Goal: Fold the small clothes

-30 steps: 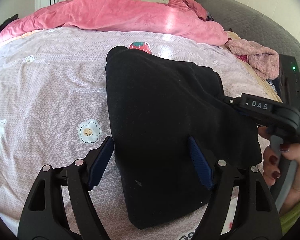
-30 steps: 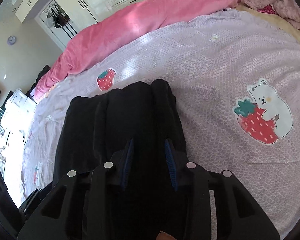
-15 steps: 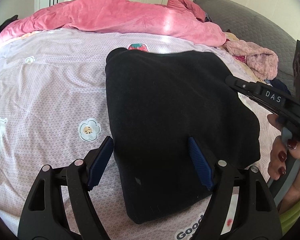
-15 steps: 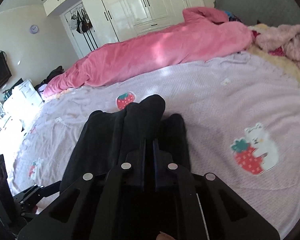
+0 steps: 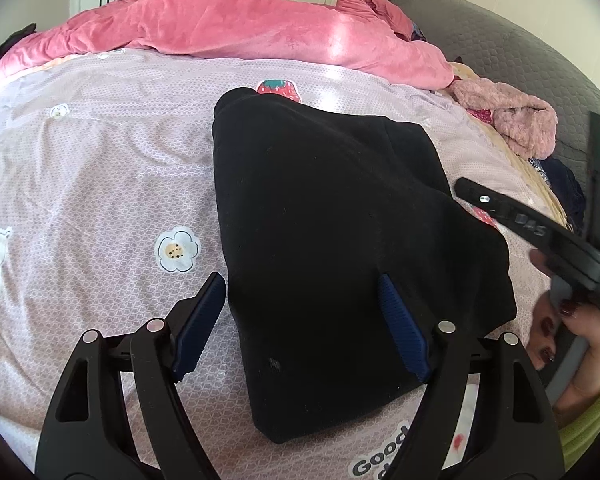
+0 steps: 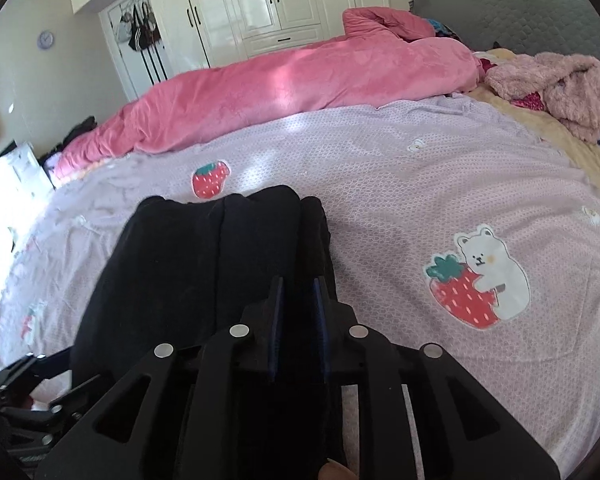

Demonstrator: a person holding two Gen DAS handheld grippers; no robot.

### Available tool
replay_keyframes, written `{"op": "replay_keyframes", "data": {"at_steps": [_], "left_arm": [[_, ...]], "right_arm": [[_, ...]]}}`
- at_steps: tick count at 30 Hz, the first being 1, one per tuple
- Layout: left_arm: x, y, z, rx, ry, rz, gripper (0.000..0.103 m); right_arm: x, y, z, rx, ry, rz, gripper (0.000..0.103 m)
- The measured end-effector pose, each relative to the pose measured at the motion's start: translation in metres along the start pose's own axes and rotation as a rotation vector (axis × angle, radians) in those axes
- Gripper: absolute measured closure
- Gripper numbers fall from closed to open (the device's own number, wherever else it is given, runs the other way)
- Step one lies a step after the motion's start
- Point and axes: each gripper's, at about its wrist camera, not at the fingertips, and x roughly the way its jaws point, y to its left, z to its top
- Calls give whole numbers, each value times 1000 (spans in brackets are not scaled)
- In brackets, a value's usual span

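- left gripper (image 5: 300, 312) fingers spread wide, released, straddling the folded black fabric garment (image 5: 332, 248) on the lilac bed sheet (image 5: 100, 184)
- right gripper (image 6: 298, 300) fingers opening, black cloth between them

Bed (image 5: 100, 184) under black garment (image 5: 320, 240) (folded, seemingly)

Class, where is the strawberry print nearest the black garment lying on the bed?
In the left wrist view, the strawberry print sits on the lilac bedsheet just beyond the black garment's far edge, before the pink duvet.
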Motion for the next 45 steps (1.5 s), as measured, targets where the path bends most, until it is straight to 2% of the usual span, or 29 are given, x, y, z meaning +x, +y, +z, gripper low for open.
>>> {"op": "replay_keyframes", "data": {"at_steps": [2,10,14,18,21,28,31,32,38,42,45], "left_arm": [[-2,0,-1,1,0,1,32],[-7,4,-4,-1,-1,5,32],[-8,6,-5,-5,-1,4,32],[-9,6,-7,-2,3,4,32],[-9,6,-9,1,9,1,32],[-8,4,-16,5,18,0,32],[-9,2,-16,8,19,-4,32],[-10,1,-17,10,17,-8,32],[-19,0,-17,23,2,-17,32],[-15,2,-17,22,16,-11,32],[-12,3,-20,21,28,-10,32]], "right_arm": [[-15,-5,-2,30,-28,15,73],[-59,0,-14,37,-102,69,73],[-65,10,-24,-3,-79,76,70],[-63,15,-37,10,-40,98,68],[-60,14,-43,19,-14,104,61],[-46,4,-50,92,29,164,64],[-39,4,-53,93,66,185,88],[-41,7,-54,79,65,189,90],[-62,16,-54,16,0,124,94],[-51,12,-60,11,46,103,91],[-42,13,-63,3,77,75,84]]}}
